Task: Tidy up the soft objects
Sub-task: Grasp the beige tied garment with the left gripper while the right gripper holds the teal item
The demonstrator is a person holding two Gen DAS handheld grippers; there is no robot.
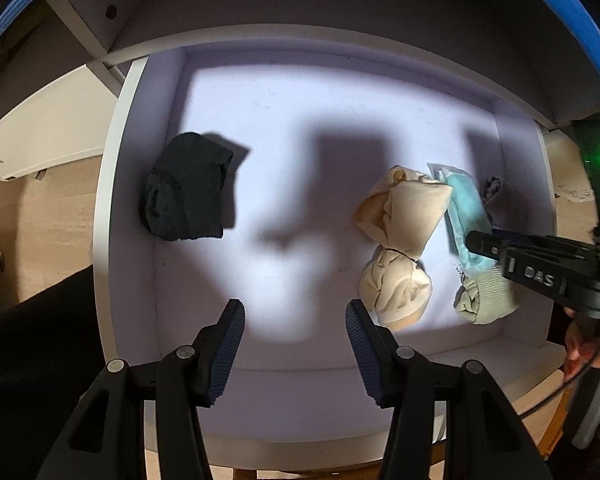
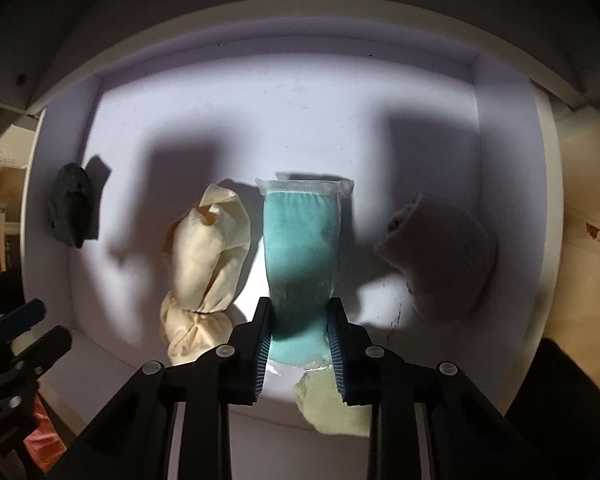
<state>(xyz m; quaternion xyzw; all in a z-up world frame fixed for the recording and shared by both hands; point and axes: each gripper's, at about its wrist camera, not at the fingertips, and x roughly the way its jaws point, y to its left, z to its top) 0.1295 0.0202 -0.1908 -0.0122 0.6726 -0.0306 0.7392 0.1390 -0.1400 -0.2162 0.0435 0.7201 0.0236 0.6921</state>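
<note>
A white drawer (image 1: 116, 200) holds soft things. My right gripper (image 2: 300, 336) is shut on a teal cloth roll in clear wrap (image 2: 300, 240), which also shows in the left wrist view (image 1: 466, 216). A cream cloth bundle (image 2: 208, 256) lies just left of it, also in the left wrist view (image 1: 400, 240). A pale green roll (image 2: 332, 408) lies under the right gripper. A grey fuzzy roll (image 2: 440, 256) lies to the right. A black folded cloth (image 1: 188, 192) lies at the drawer's left. My left gripper (image 1: 296, 344) is open and empty above the drawer's front middle.
The drawer sits under a white cabinet shelf (image 1: 300, 36). A wooden floor (image 1: 48, 216) shows to the left. A red bag (image 2: 44, 440) lies low at the left in the right wrist view.
</note>
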